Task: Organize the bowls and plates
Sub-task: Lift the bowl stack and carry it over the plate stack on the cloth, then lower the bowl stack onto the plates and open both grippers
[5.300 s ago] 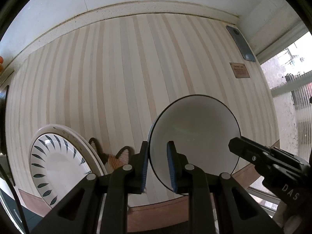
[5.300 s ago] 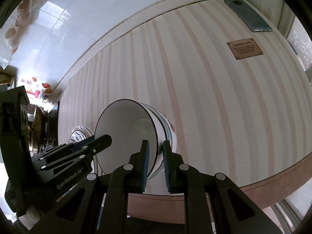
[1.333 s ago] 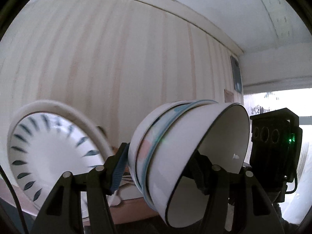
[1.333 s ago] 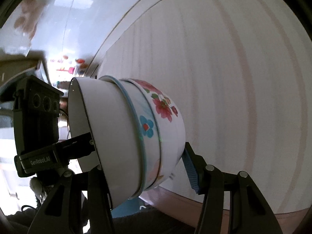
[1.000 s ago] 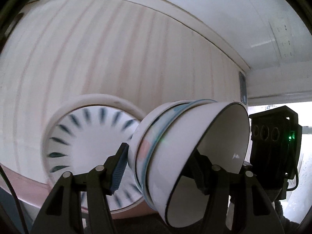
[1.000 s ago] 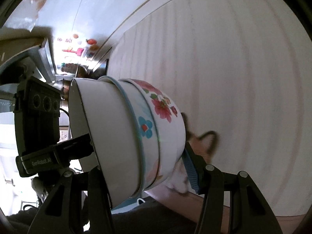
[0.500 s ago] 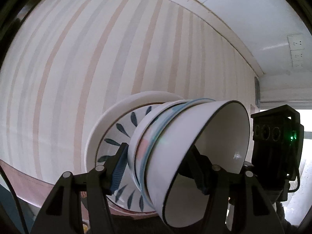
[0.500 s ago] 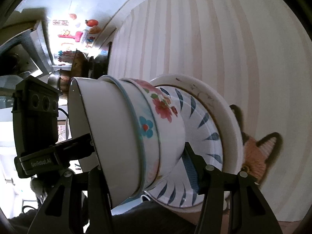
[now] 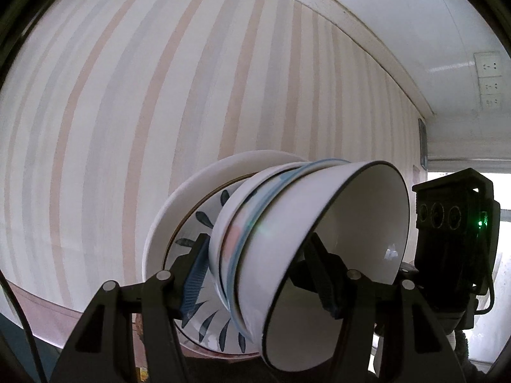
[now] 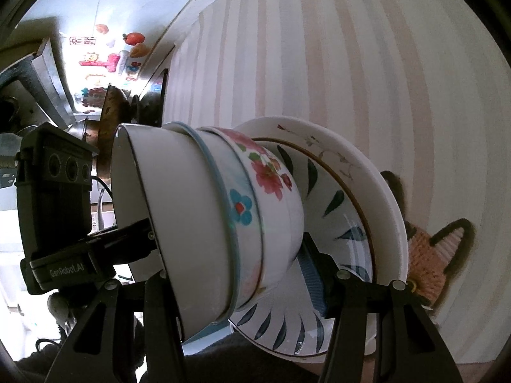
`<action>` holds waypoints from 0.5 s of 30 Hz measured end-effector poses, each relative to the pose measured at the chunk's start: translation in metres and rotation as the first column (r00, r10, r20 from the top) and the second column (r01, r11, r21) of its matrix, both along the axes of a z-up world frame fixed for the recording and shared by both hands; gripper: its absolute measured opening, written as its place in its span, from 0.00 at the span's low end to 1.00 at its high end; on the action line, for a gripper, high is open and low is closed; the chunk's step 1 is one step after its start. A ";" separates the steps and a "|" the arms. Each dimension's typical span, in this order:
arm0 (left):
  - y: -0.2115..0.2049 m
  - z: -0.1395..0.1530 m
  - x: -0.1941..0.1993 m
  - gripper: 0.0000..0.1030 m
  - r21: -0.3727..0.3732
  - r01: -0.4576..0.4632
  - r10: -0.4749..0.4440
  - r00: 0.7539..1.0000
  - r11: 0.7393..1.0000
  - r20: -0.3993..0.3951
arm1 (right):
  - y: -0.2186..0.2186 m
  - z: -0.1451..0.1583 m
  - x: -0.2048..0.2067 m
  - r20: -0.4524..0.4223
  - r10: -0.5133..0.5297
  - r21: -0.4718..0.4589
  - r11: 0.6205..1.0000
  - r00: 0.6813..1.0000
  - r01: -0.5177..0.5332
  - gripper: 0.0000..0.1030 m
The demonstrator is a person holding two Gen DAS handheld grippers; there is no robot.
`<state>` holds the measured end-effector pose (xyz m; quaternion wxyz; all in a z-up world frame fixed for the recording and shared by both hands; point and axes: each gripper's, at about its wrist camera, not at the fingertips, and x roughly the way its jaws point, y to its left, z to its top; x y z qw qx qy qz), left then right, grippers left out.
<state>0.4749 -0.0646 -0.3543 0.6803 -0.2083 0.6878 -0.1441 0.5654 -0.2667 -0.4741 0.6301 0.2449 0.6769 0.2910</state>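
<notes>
The bowls point(image 9: 306, 239), three nested with the black-rimmed white one innermost, are clamped from both sides: the left tongs point(image 9: 255, 271) and the right tongs point(image 10: 230, 255) each hold the stack with one finger inside the top bowl and one under the base. A second ago the plates point(image 10: 361, 210) sat off to the side of the bowls; now they lie directly behind the stack's base in both wrist views, so the stack has been carried over them. Half a second ago the framing was already nearly the same, which suggests the travel is finished and both hands have settled. The bowls hang just above the plates, tilted, and I cannot tell whether the base touches the leaf-patterned top plate. Beyond the plates lies an orange knitted coaster point(image 10: 428, 265) on the striped desk point(image 9: 159, 95). To my eye the next step is lowering and releasing.
</notes>
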 end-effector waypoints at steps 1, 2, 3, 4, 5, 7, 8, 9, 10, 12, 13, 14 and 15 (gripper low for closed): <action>0.000 0.000 0.000 0.56 -0.001 0.000 0.000 1.000 1.000 -0.002 | 0.000 0.000 0.000 -0.003 -0.001 -0.004 1.000 1.000 0.001 0.55; 0.000 -0.001 0.001 0.56 -0.001 0.001 -0.001 1.000 1.000 -0.003 | -0.002 0.001 -0.001 -0.004 -0.002 -0.004 1.000 1.000 0.002 0.55; 0.000 -0.001 0.001 0.56 -0.002 0.003 -0.003 1.000 1.000 -0.002 | -0.003 0.000 -0.001 -0.009 -0.005 -0.005 1.000 1.000 0.005 0.55; 0.000 -0.001 0.001 0.56 -0.001 0.006 -0.006 1.000 1.000 -0.002 | -0.003 0.000 -0.001 -0.011 -0.005 -0.006 1.000 1.000 0.005 0.55; -0.002 -0.001 0.002 0.56 0.001 0.009 -0.009 1.000 1.000 -0.003 | -0.002 0.000 -0.001 -0.010 -0.007 -0.007 1.000 1.000 0.007 0.55; -0.003 -0.001 0.002 0.56 0.001 0.011 -0.011 1.000 1.000 -0.003 | -0.001 0.000 -0.002 -0.009 -0.002 -0.012 1.000 1.000 0.002 0.55; -0.003 0.000 0.002 0.56 0.004 0.013 -0.013 1.000 1.000 -0.003 | -0.003 0.000 -0.002 -0.010 0.000 -0.013 1.000 1.000 0.000 0.55; -0.004 0.001 0.003 0.56 0.014 0.014 -0.014 1.000 1.000 0.001 | -0.003 0.001 -0.003 -0.013 -0.001 -0.017 1.000 1.000 0.001 0.55; -0.006 0.004 0.002 0.56 0.030 0.019 -0.020 1.000 0.999 0.010 | -0.003 0.001 -0.003 -0.015 0.002 -0.020 1.000 1.000 -0.002 0.55; -0.007 0.010 0.001 0.56 0.064 0.030 -0.032 0.999 0.997 0.024 | -0.001 0.003 -0.004 -0.014 0.010 -0.037 0.999 1.000 -0.011 0.55; -0.007 0.012 0.000 0.56 0.071 0.033 -0.035 0.999 0.997 0.029 | 0.001 0.005 -0.005 -0.012 0.016 -0.050 0.999 1.000 -0.017 0.55; -0.008 0.016 -0.001 0.56 0.088 0.036 -0.039 0.999 0.995 0.036 | 0.002 0.006 -0.006 -0.009 0.018 -0.058 0.998 1.000 -0.019 0.55; -0.008 0.020 -0.002 0.56 0.107 0.039 -0.044 0.998 0.994 0.046 | 0.002 0.008 -0.007 -0.001 0.020 -0.073 0.997 1.000 -0.020 0.55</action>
